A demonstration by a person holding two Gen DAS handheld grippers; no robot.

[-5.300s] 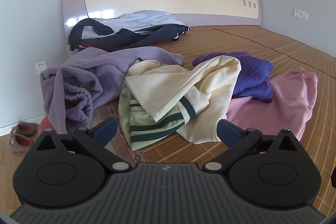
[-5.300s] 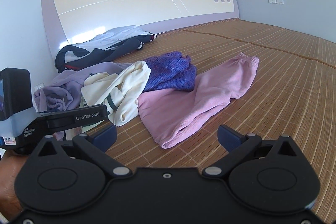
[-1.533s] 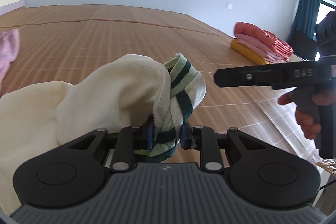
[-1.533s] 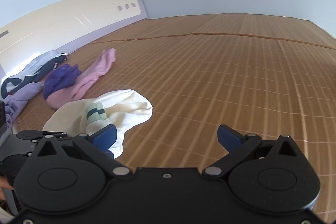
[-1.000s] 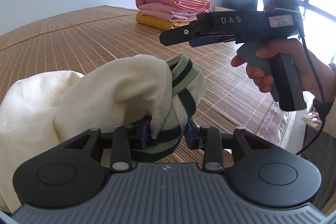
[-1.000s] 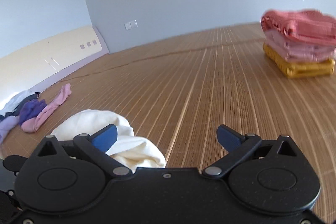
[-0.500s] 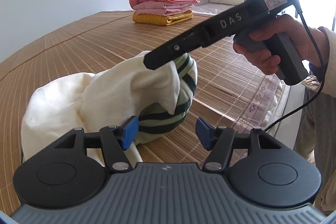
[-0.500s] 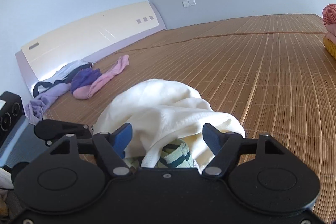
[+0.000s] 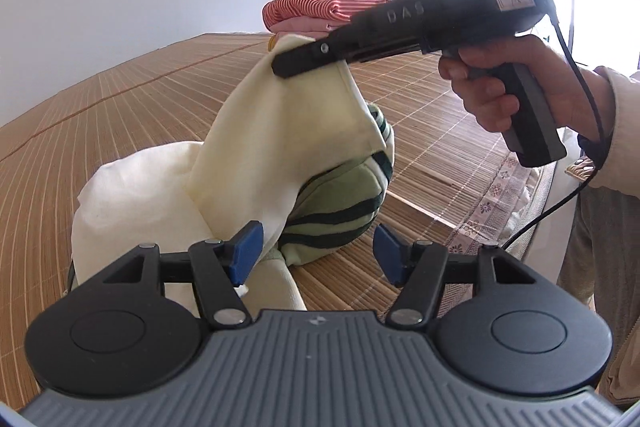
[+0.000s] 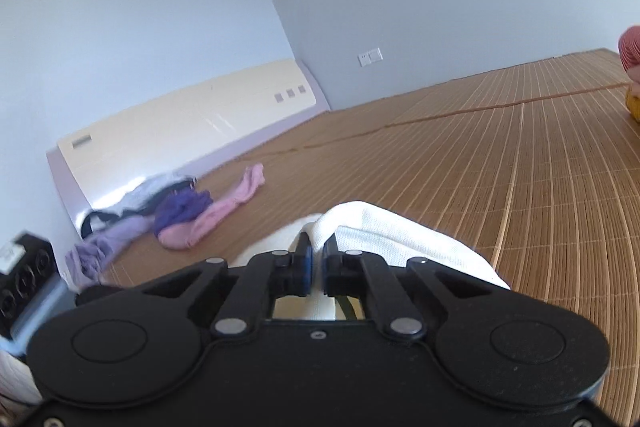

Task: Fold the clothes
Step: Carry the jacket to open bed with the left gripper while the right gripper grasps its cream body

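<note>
A cream garment [image 9: 240, 155] with green, dark-striped trim [image 9: 340, 199] lies bunched on the bamboo mat [image 9: 100, 107]. My left gripper [image 9: 316, 253] is open just in front of it, its left pad touching the cloth. My right gripper [image 9: 308, 61], held in a hand, is shut on a fold of the cream garment [image 10: 400, 239] and lifts it into a peak. In the right wrist view my right gripper [image 10: 316, 267] has its blue pads pinched on the cloth edge.
A folded stack of striped red, pink and yellow clothes [image 9: 320, 11] sits at the far end of the mat. Unfolded pink [image 10: 224, 211], purple [image 10: 180, 207] and lilac clothes lie by the headboard [image 10: 180, 123]. The bed edge [image 9: 500, 195] runs on the right beside the person's sleeve.
My left gripper let go of the striped trim and opened. My right gripper came down on the cream garment, shut on a fold and raised it.
</note>
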